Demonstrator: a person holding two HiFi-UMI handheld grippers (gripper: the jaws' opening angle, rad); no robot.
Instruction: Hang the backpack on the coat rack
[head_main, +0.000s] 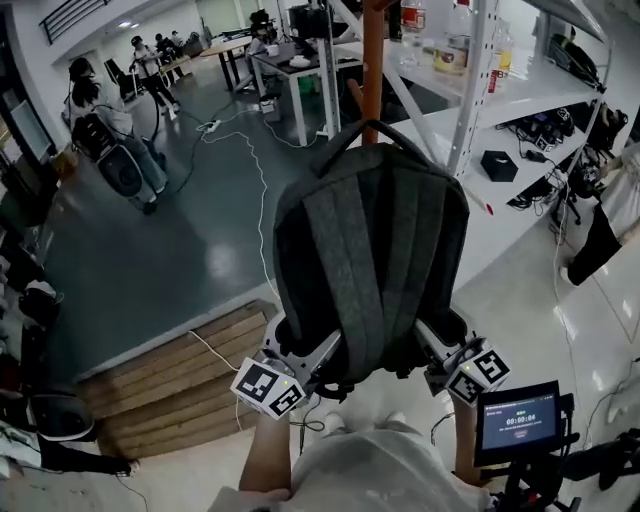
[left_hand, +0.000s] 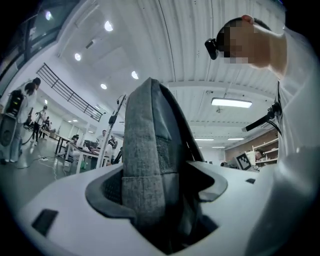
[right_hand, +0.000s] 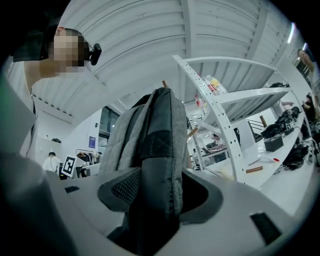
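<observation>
A dark grey backpack (head_main: 370, 260) hangs upright in front of me, straps facing me, with its top handle (head_main: 372, 128) against the orange-brown coat rack pole (head_main: 372, 60). My left gripper (head_main: 300, 352) grips the backpack's lower left corner and my right gripper (head_main: 445, 352) the lower right corner. In the left gripper view the grey fabric (left_hand: 150, 150) fills the space between the jaws of the left gripper (left_hand: 157, 192). The right gripper view shows the right gripper (right_hand: 160, 195) closed on the backpack's edge (right_hand: 157, 145), with a wooden peg tip (right_hand: 163, 83) just behind its top.
White metal shelving (head_main: 478, 90) with bottles and black gear stands close on the right of the pole. A wooden pallet (head_main: 170, 385) lies on the floor at lower left. Tables and several people are at the back left. A small screen (head_main: 518, 418) sits by my right arm.
</observation>
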